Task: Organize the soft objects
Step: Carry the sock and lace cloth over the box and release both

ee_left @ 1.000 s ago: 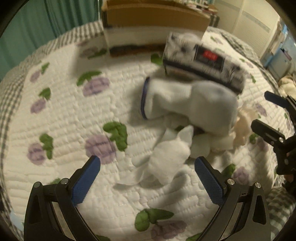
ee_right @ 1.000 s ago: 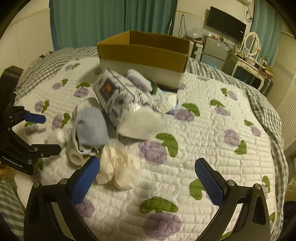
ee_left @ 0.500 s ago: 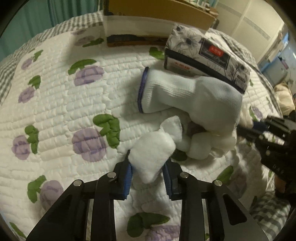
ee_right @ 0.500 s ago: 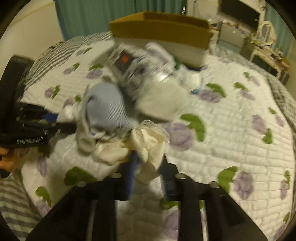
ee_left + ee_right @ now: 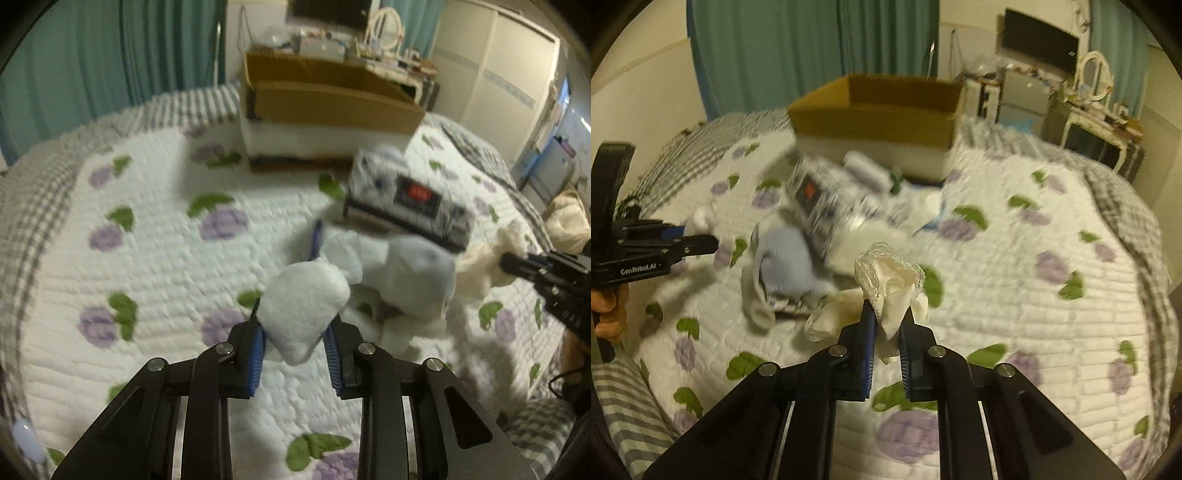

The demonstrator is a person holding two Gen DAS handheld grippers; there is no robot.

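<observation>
Gripping now: both jaws closed on soft items, lifted clear of the quilt
left jaws: left gripper (image 5: 294, 347) narrow, pads pinching a white sock (image 5: 303, 314) near its lower end; the bulk of it stands up and forward past the tips
right jaws: right gripper (image 5: 887, 345) pinched almost together on a cream lace sock (image 5: 892, 286); a mesh cuff shows at its top, loose folds hang either side
just ahead of left jaws: pale blue sock (image 5: 417, 273), bunched, dark blue cuff edge, resting on other white bits; touching or only beside them, cannot tell, blurred
beyond that: tissue pack (image 5: 408, 197), floral print, red label, lying on the pile
far ahead of both jaws: cardboard box (image 5: 325, 99), open top, on the bed (image 5: 147, 258); probably the drop spot
right of left jaws: right gripper's tip with cream fabric trailing from it
left of right jaws: left gripper held by a hand (image 5: 607, 308)
step in hand, judged: carry each sock to the box
how to do well: keep the squeeze firm, hold is near the fabric's end so it could slip; raise enough that dangling folds clear the pile and the box wall; release only once over the opening
look of items: limp, fluffy white; thin cream lace
</observation>
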